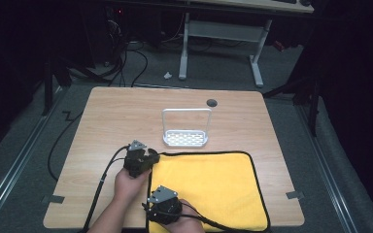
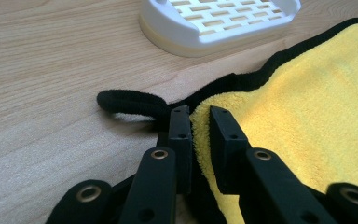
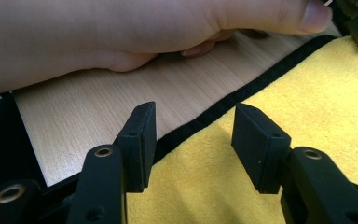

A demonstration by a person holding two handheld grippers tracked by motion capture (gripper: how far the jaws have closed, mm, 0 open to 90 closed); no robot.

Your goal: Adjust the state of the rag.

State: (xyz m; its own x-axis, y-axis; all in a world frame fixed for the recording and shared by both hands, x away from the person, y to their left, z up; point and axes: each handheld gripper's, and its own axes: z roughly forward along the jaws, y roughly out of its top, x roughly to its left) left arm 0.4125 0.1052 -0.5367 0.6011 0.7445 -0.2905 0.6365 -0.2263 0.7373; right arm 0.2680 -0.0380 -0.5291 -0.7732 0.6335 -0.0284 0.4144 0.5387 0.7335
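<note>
Just beyond the left gripper [image 2: 199, 126] stands a white slotted rack [image 2: 214, 23] on the bare wooden table [image 2: 51, 70], with nothing between them. That gripper's jaws are nearly shut, pinching the corner of the yellow cloth [image 2: 317, 102] beside its black loop [image 2: 130, 102]. The cloth lies flat, its long axis running away to the side of both grippers. The right gripper [image 3: 193, 140] has its jaws wide apart, holding nothing, straddling the cloth's black-trimmed edge, the left hand [image 3: 121, 32] just ahead of it.
</note>
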